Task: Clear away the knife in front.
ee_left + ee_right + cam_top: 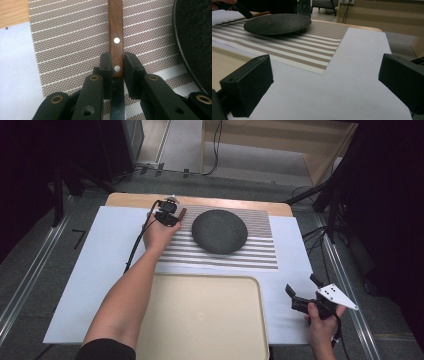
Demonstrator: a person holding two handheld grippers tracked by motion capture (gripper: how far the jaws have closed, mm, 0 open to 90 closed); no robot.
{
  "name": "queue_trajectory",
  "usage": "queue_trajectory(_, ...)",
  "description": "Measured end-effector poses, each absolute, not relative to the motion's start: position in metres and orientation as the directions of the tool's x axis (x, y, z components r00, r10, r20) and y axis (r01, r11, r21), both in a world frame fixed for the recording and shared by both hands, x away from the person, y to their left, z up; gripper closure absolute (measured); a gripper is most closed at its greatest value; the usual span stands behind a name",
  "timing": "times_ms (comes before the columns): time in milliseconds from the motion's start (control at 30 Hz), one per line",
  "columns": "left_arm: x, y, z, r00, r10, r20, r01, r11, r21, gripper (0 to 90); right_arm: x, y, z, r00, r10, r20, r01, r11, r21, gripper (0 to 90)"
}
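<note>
The left gripper (168, 214) is black, with brass-ringed pivots on its linked arms and a black cable trailing along a bare forearm with a dark short sleeve. The right gripper (301, 292), also black, carries a grey three-cornered plate with dark dots.

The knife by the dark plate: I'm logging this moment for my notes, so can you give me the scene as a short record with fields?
held item: knife, wooden handle with two rivets
left gripper: jaws closed on the handle's sides
knife position: on the striped placemat, left of the dark plate
right gripper: jaws wide apart, nothing between them, over the white sheet
tray: beige, at the near edge
</note>
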State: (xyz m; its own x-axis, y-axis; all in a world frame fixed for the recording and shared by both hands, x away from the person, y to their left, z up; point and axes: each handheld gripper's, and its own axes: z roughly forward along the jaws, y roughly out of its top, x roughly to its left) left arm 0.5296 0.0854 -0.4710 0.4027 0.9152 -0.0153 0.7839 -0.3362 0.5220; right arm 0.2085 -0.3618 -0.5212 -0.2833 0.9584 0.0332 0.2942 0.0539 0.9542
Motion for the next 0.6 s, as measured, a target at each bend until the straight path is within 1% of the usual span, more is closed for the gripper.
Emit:
queue_trajectory(133,0.527,0.091,-0.466,0.413,0.911,-0.011,0.784,-0.349,0.514,77.3,0.209,-0.362,-0.521,-0.283,0.959,0.037,0.294,0.050,0.955,0.0)
queue_trajectory(600,0.511,0.103,-0.445,0.444,0.894,-0.053,0.766,-0.349,0.540,77.5,0.209,-0.362,-0.521,-0.279,0.960,0.029,0.295,0.057,0.954,0.0)
